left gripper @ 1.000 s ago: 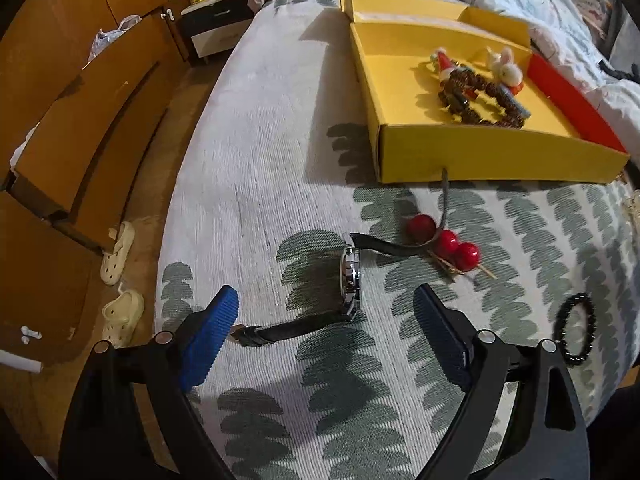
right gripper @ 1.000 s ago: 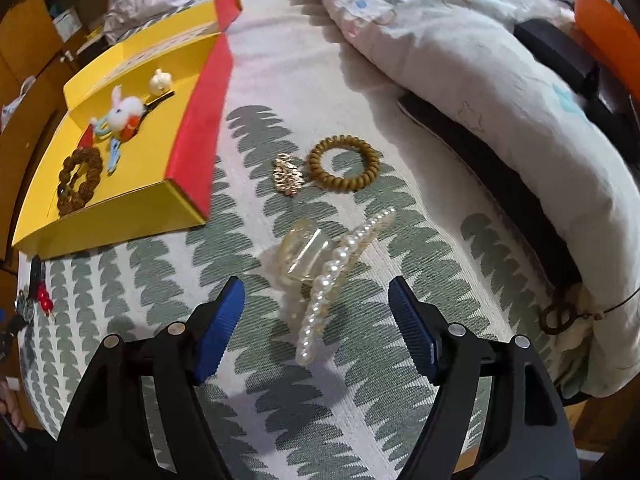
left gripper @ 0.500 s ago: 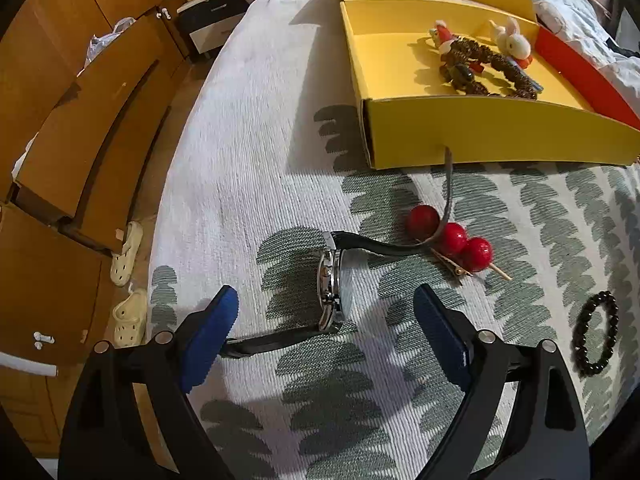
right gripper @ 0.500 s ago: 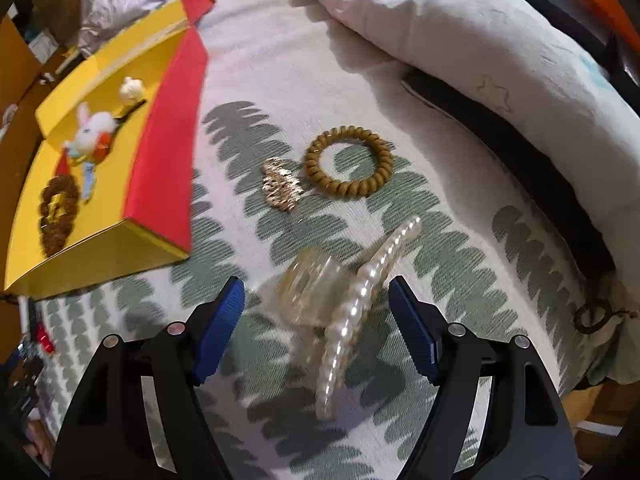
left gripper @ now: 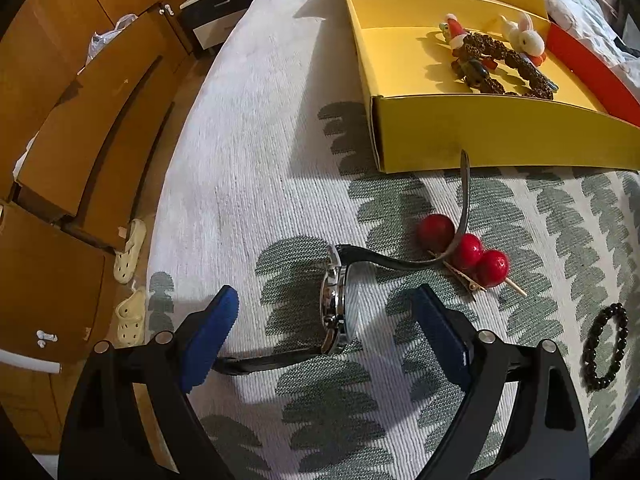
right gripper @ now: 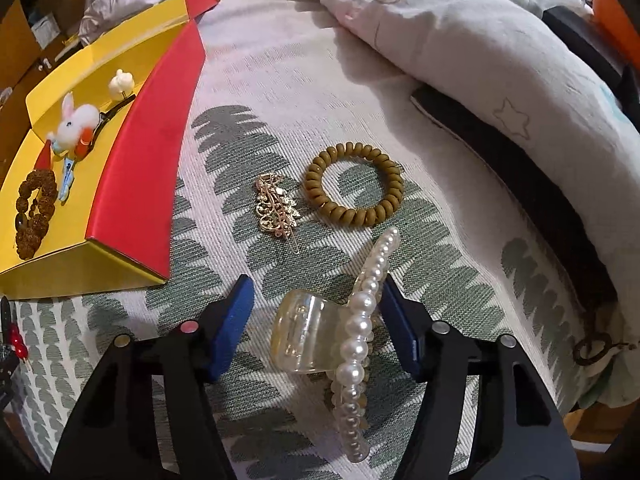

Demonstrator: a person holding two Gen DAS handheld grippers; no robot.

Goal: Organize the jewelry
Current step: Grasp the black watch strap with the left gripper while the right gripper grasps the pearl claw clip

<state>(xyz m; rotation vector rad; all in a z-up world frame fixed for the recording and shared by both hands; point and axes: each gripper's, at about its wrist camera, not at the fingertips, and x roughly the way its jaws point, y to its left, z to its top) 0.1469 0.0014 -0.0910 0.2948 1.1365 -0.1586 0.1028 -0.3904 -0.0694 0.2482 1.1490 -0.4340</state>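
My left gripper is open, its blue pads on either side of a black-strapped wristwatch lying on edge on the leaf-patterned bedspread. A red-berry hair clip lies just beyond the watch, and a black bead bracelet at the right. My right gripper is open around a pearl claw clip. Beyond it lie a gold hair clip and an olive coil hair tie. A yellow box holds a brown bead bracelet and plush clips.
The bedspread's left edge drops to a wooden floor with slippers and wooden cabinets. A rumpled quilt and a dark strip lie along the right. The box's red flap lies open on the bedspread.
Both grippers have moved forward and lower. The watch now sits between the left pads and the pearl claw clip between the right pads. Both jaws stay open.
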